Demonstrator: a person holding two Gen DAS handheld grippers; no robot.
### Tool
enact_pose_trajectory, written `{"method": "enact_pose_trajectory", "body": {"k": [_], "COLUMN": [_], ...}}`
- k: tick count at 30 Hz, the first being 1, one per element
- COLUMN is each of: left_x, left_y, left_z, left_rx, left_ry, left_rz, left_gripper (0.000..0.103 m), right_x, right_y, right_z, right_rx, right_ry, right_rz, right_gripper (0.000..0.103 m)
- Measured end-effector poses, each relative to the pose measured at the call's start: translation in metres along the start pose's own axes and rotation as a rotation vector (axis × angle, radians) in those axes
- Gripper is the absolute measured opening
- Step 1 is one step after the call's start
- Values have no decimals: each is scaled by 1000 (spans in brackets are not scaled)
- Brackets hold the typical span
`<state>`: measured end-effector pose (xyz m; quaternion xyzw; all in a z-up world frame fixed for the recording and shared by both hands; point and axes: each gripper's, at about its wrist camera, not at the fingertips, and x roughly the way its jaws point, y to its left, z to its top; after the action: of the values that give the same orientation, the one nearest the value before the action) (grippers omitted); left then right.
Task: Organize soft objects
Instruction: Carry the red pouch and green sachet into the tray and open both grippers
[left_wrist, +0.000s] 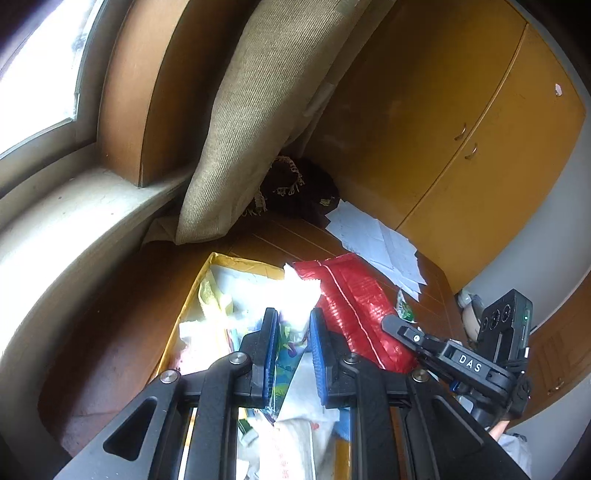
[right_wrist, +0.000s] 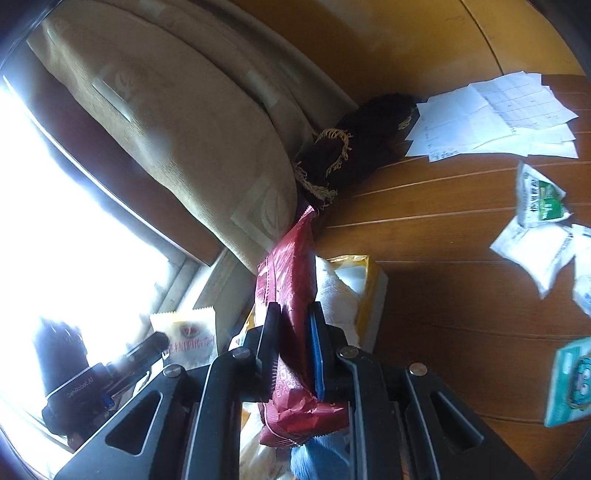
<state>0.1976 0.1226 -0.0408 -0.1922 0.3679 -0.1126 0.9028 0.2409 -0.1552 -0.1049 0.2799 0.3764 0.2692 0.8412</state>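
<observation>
Left of the yellow box stood the pale window ledge. Over the box, the left gripper was clamped on a white crinkly packet with a colourful printed strip. Just right of the box, the right gripper pinched a red foil snack bag. Farther right of the box, white sheets and small sachets lay on the wooden surface

Beside the yellow box, the wooden floor is free on one side; behind it, the big cushion blocks the way.
</observation>
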Motion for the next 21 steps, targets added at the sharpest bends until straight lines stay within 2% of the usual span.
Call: {"method": "enact_pose_trajectory", "body": {"k": [5,8,17,21], "left_x": [29,47,89,85], "left_y": [-8,-14,-17,-14], "left_z": [10,11,7,2], "left_rx": [66,94,79,56], "left_ry": [-10,-1,88,92], "left_rz": [79,106,108,97], "left_gripper": [16,16,12,13], "right_x": [32,37,38,36], "right_y": [0,1,6,4], "right_z": [-6,-11,-15,-14], "right_rx": [-11,-44,-76,-53], "right_ry": [23,8,-9,-18], "right_rz": [-31,-47,-78,-62], "right_gripper": [15,15,17,18]}}
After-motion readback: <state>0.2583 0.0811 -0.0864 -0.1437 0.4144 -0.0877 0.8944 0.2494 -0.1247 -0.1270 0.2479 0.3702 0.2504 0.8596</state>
